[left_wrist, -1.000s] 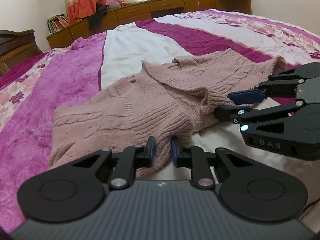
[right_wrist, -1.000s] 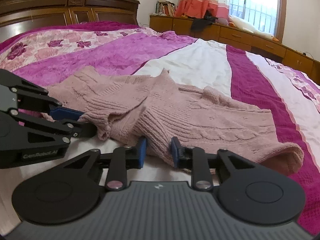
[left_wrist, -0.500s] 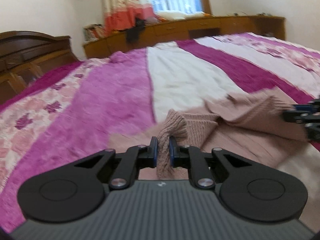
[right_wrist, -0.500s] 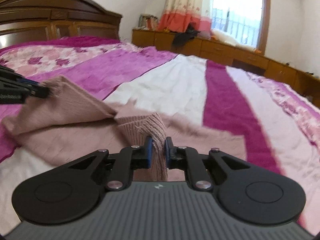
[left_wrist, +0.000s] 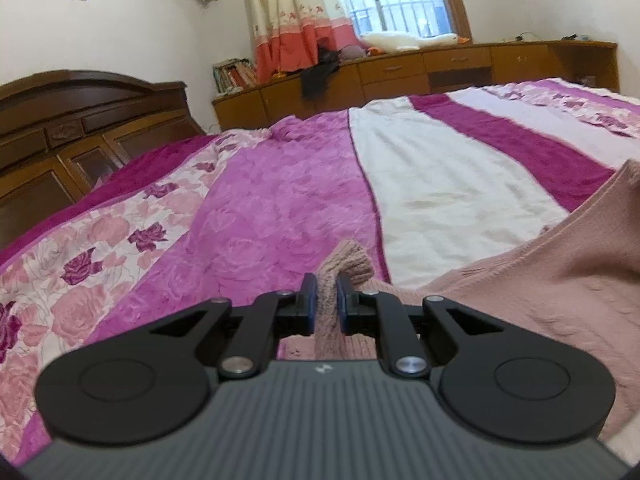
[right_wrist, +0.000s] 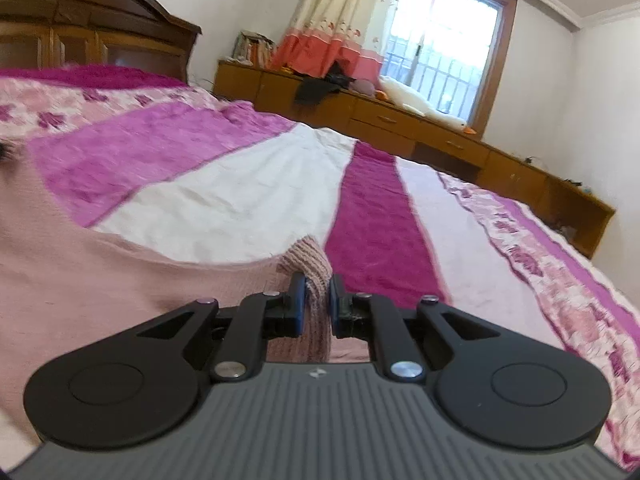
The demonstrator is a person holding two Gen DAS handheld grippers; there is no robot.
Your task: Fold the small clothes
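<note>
Clamping the pink sweater point(left_wrist: 560, 280), left gripper point(left_wrist: 327, 300) and right gripper point(right_wrist: 316, 300) lift it between them; no fold yet finished.

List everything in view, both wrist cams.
pink knitted sweater: 1, dusty pink, on the bed, pinched at two spots
striped floral bedspread: 1, magenta, pink and cream, covers the bed
dark wooden headboard: 1, brown, left
low wooden cabinet: 1, tan, under the window
floral curtain: 1, cream and coral, at the window
white plush goose: 1, on the cabinet
left tool: 1, black, shut on the sweater
right tool: 1, black, shut on the sweater
</note>
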